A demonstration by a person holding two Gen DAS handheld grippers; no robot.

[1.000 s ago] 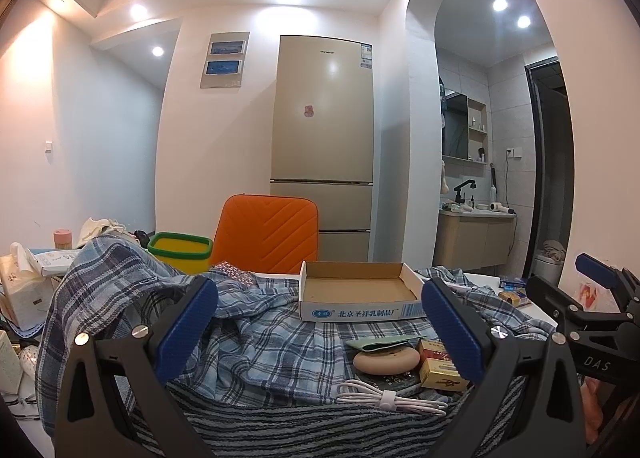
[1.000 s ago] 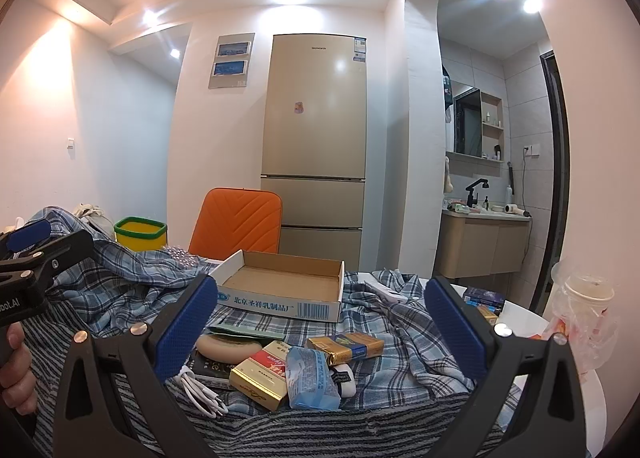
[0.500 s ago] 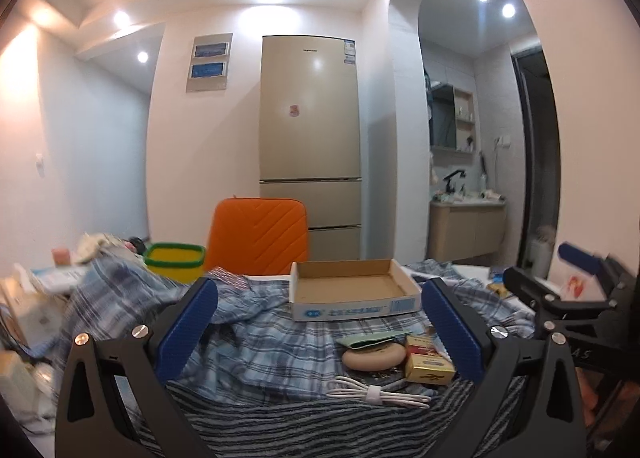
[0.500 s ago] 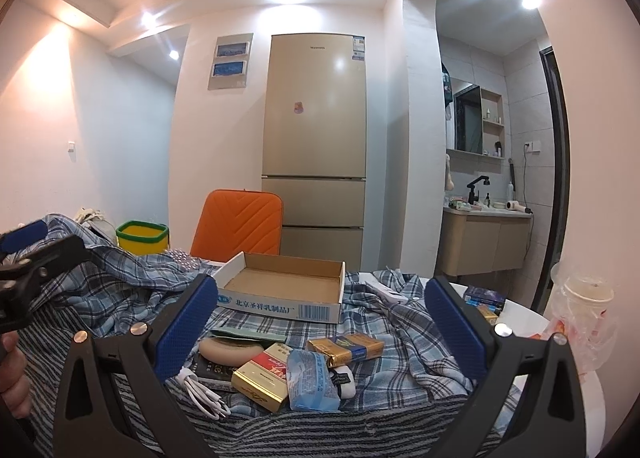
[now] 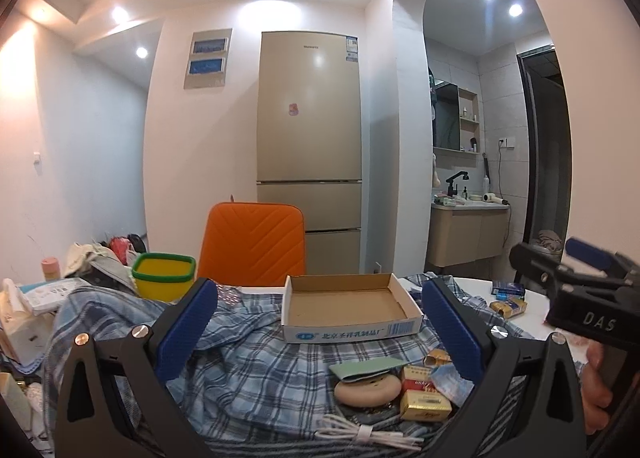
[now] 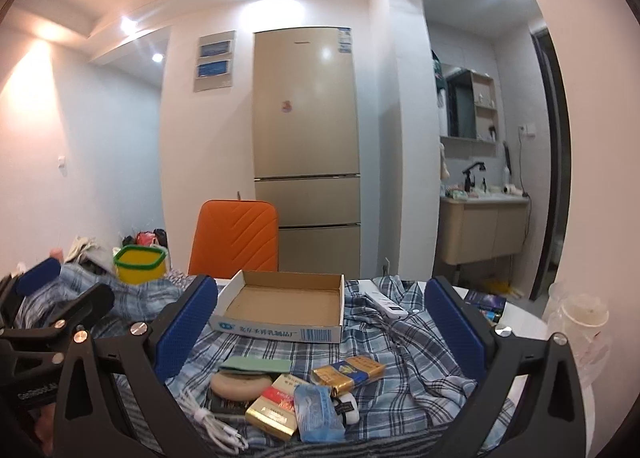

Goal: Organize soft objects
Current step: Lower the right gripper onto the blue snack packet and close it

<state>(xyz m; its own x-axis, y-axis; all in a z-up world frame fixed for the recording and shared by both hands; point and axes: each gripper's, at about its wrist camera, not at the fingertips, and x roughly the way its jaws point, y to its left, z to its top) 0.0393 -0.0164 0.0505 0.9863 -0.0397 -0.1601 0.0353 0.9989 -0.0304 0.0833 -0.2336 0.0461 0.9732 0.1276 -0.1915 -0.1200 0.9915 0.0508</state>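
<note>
Legible text:
- right gripper (image 5: 576, 290) body, left-wrist view: white "DAS".
- cardboard box (image 5: 350, 312) front wall: blue Chinese print beside round blue logo, reads roughly "北京圣祥乳制品厂"; barcode at right end.
- left gripper (image 6: 52, 298) body, right-wrist view: small white lettering, blurred.
- fridge (image 5: 310, 130) top badge and corner sticker: too small to read.

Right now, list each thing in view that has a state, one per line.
Cardboard box: open, empty.
Plaid cloth: rumpled, spread under the clutter.
White cable: coiled, tied.
Left hand-held gripper: open, holding nothing.
Right hand-held gripper: open, holding nothing.
Fridge: doors closed.
</note>
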